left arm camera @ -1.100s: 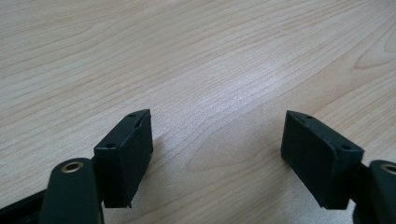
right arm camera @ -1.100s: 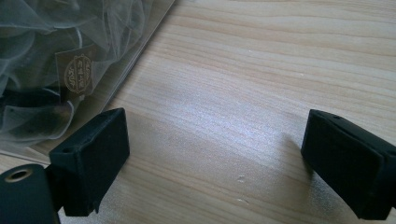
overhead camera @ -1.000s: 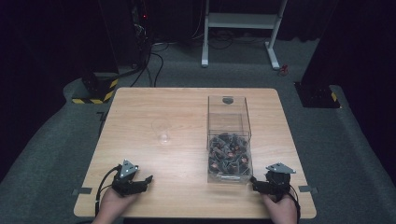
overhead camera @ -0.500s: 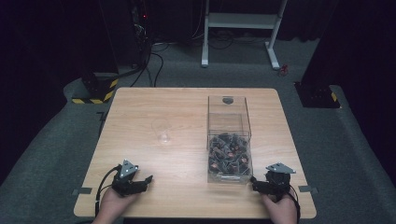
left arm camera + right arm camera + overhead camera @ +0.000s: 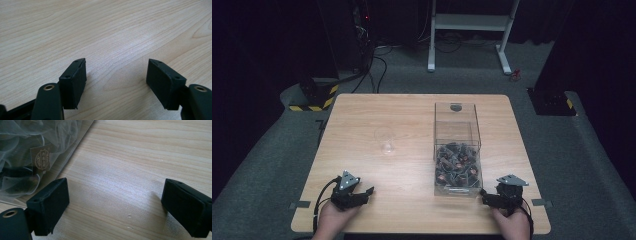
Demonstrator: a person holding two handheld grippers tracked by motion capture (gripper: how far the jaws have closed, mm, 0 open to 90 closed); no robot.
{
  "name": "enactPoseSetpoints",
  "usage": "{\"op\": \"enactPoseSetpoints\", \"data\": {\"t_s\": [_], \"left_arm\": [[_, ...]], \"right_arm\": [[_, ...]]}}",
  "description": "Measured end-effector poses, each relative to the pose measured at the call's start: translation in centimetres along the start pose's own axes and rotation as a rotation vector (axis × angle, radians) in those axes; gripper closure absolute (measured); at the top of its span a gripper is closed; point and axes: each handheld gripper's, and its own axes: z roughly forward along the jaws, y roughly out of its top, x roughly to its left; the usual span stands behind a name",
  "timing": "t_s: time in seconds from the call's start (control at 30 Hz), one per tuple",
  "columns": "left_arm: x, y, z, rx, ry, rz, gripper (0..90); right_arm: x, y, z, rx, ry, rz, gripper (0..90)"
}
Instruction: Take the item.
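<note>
The table [image 5: 412, 120] bears a clear box [image 5: 457, 150] of dark pouches [image 5: 456, 165], standing lengthwise away from the person. The right gripper [image 5: 491, 199] rests just beside its near corner, jaws wide and empty; the left gripper [image 5: 364, 192], well apart, has been closing slightly, empty.

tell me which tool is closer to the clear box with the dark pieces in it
Right. The right tool sits just off the near right corner of the clear box, open and holding nothing. The left tool rests well to the box's left on the table, also open.
</note>
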Motion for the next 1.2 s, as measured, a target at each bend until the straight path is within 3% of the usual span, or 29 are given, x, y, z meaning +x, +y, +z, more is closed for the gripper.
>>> {"op": "enactPoseSetpoints", "data": {"t_s": [0.47, 1.2], "left_arm": [[0.2, 0.1, -0.6, -0.022, 0.005, -0.006, 33.8], [-0.4, 0.9, -2.0, -0.093, -0.035, -0.014, 35.7]], "right_arm": [[0.0, 0.0, 0.0, 0.000, 0.000, 0.000, 7.7], [0.0, 0.0, 0.0, 0.000, 0.000, 0.000, 7.7]]}}
